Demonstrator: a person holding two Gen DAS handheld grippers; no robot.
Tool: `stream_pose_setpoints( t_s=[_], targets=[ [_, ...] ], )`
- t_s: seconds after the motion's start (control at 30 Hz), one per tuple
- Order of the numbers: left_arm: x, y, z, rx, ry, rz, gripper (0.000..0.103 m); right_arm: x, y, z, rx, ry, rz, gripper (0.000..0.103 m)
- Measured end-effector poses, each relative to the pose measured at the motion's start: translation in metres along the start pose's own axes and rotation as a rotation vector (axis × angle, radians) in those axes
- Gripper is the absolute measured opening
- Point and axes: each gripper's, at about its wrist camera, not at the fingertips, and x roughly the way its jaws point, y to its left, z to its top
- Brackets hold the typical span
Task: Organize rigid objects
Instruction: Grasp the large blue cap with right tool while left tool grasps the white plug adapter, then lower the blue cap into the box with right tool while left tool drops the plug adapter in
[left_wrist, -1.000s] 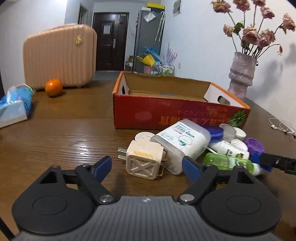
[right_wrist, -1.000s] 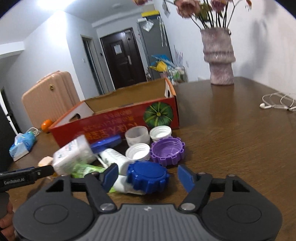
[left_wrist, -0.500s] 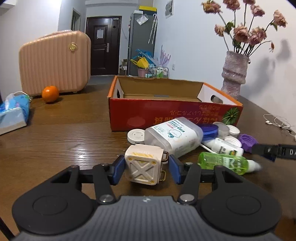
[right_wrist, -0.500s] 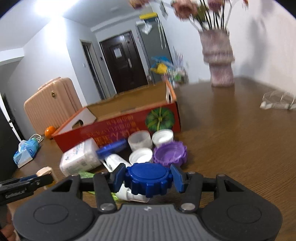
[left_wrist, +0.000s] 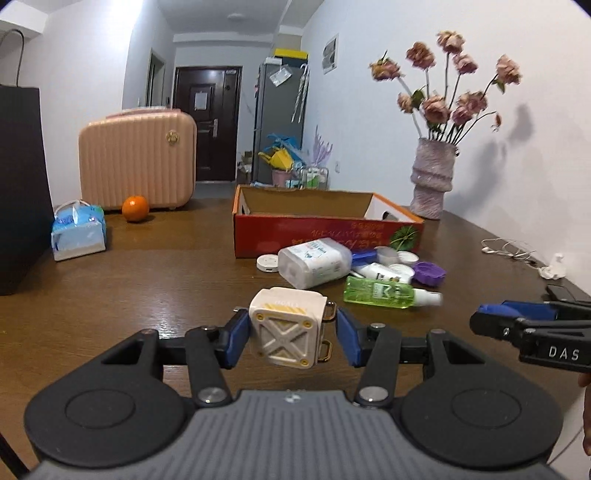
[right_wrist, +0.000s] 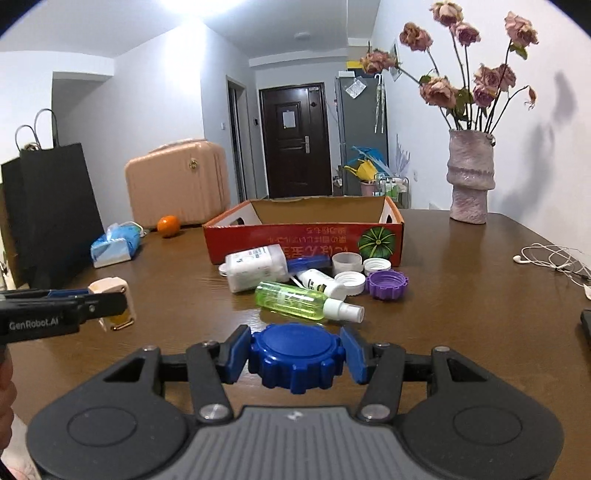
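The left claw (left_wrist: 289, 334) gripped a cream square plug adapter with an X-ribbed face (left_wrist: 283, 328), while the right claw (right_wrist: 297, 352) clamped a ridged blue plastic cap (right_wrist: 297, 352), both lifted above bare brown wooden desk (right_wrist: 461, 314) short of the red cardboard box (right_wrist: 306, 240)

Room: white walls (right_wrist: 155, 110), bright ceiling light (right_wrist: 184, 11). Dark brown wooden counter (left_wrist: 147, 288). Ahead of the fingers, far end: dark door (right_wrist: 293, 140), grey fridge (left_wrist: 279, 122) right of it. Ahead and left: pink suitcase (left_wrist: 138, 158), orange (left_wrist: 135, 208) before it, tissue pack (left_wrist: 78, 230), black paper bag (right_wrist: 55, 206). Ahead and right: vase (right_wrist: 470, 177) of dried roses (right_wrist: 480, 74) against wall; white earphones (right_wrist: 550, 258) on counter.
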Motion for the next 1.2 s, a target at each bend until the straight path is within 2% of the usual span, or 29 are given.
stream_pose_setpoints(
  t_s=[0.27, 0.37, 0.5, 0.6, 0.73, 0.93, 1.0, 1.07, 1.13, 1.2],
  targets=[
    [-0.032, -0.001, 0.003, -0.015, -0.062, -0.013, 0.051, -0.015, -0.003, 0.011, -0.009, -0.05, -0.019, 0.052],
    [-0.024, 0.001, 0.013, -0.016, -0.072, -0.023, 0.051, 0.0, -0.008, 0.03, -0.033, -0.063, -0.009, 0.052],
    [0.009, 0.01, 0.048, -0.029, -0.082, -0.064, 0.051, 0.04, -0.023, 0.076, -0.062, -0.083, 0.023, 0.052],
    [0.052, 0.017, 0.088, -0.027, -0.08, -0.077, 0.051, 0.092, -0.04, 0.12, -0.078, -0.082, 0.045, 0.052],
    [0.136, 0.022, 0.144, -0.01, -0.04, -0.077, 0.051, 0.203, -0.07, 0.179, -0.081, 0.008, 0.025, 0.052],
    [0.296, 0.027, 0.205, -0.018, 0.143, -0.014, 0.052, 0.361, -0.108, 0.227, -0.066, 0.199, -0.086, 0.052],
    [0.342, 0.031, 0.213, -0.04, 0.213, -0.027, 0.052, 0.397, -0.113, 0.231, -0.074, 0.251, -0.118, 0.053],
    [0.383, 0.031, 0.218, -0.026, 0.276, 0.011, 0.052, 0.418, -0.111, 0.23, -0.12, 0.279, -0.146, 0.053],
    [0.407, 0.03, 0.22, 0.005, 0.32, 0.021, 0.051, 0.435, -0.112, 0.23, -0.137, 0.31, -0.177, 0.059],
    [0.424, 0.032, 0.221, 0.016, 0.343, 0.048, 0.056, 0.437, -0.111, 0.231, -0.138, 0.302, -0.182, 0.067]
  ],
)
